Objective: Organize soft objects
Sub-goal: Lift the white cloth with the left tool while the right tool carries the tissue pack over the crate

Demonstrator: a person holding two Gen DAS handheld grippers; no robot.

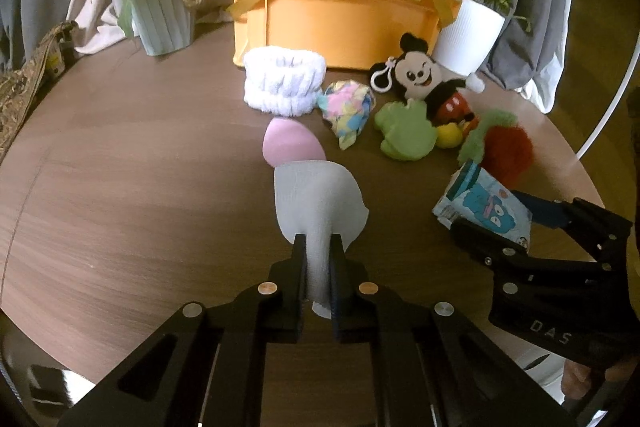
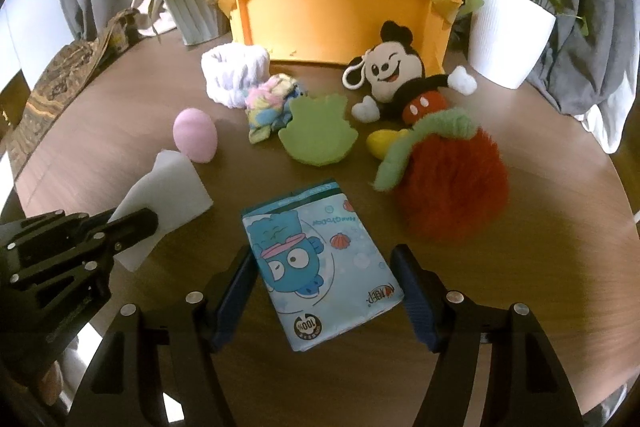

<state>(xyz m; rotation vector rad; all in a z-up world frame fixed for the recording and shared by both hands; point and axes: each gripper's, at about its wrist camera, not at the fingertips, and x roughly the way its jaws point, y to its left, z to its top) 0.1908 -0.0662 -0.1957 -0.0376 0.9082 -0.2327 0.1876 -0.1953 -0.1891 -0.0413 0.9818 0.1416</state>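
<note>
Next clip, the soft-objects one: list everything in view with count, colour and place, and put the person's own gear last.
table: 1, brown wood, under everything
basket: 1, orange, yellow straps, at back
sunflower vase: 1, pale green, back left
plant pot: 1, white, back right
headband: 1, white, before basket
scrunchie: 1, pastel, right of headband
mouse plush: 1, black, red, white, before basket
frog sponge: 1, green, centre
egg sponge: 1, pink, left of centre
pompom: 1, red, green stem, right
white sponge: 1, pinched in left hand-held gripper
tissue pack: 1, blue, between open fingers of right hand-held gripper
</note>
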